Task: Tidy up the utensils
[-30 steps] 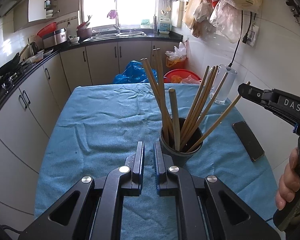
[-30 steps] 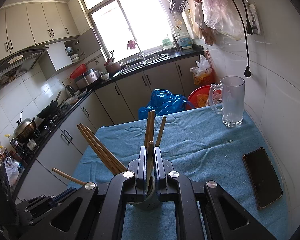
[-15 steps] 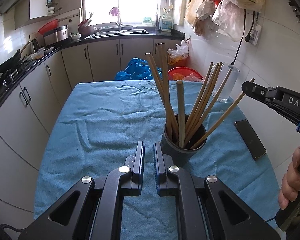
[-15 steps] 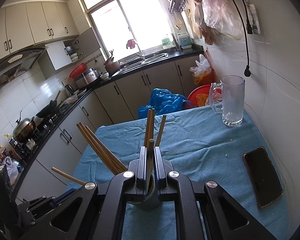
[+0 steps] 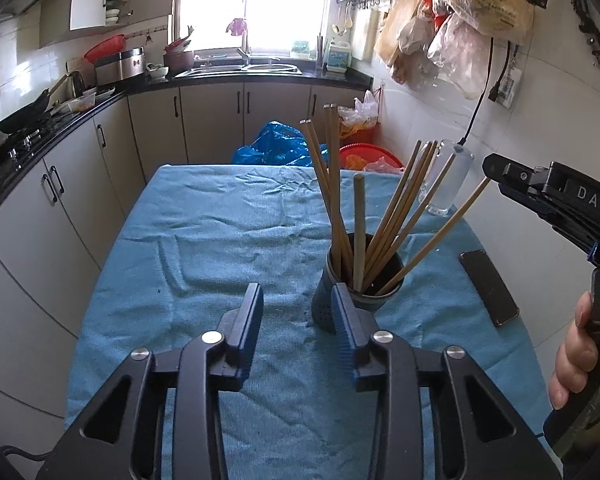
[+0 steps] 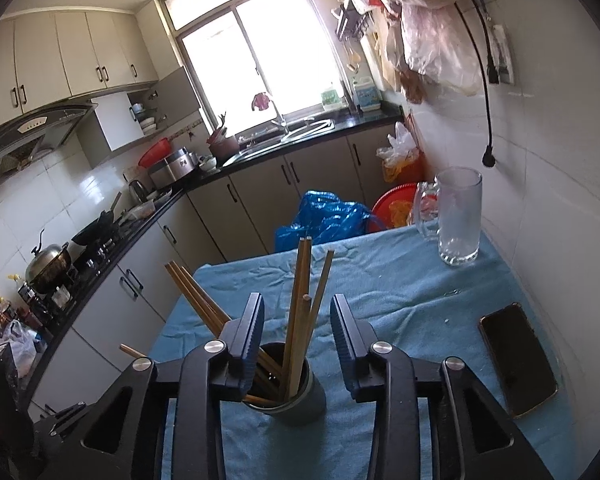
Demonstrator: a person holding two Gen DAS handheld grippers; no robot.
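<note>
A dark grey utensil cup (image 5: 360, 292) stands on the blue cloth and holds several wooden chopsticks (image 5: 396, 208) that fan outward. My left gripper (image 5: 298, 320) hovers just in front of the cup and a little left of it. Its jaws are opening and nothing is between them. My right gripper (image 6: 298, 320) is right above the cup (image 6: 300, 400), also with its jaws opening. Upright chopsticks (image 6: 300, 300) rise in the gap, but the pads do not touch them. In the left wrist view a hand (image 5: 580, 352) holds the right gripper (image 5: 496, 172) at the right edge.
A glass mug (image 6: 458, 216) stands at the table's far right corner, by the tiled wall. A black phone (image 6: 518, 364) lies on the cloth to the right of the cup. Beyond the table's far edge are a blue bag (image 6: 324, 220) and a red basin (image 6: 396, 204).
Both grippers have gone from shut to open. The right one was clamped on an upright chopstick and has let it go into the cup. Neither hand has shifted much.
</note>
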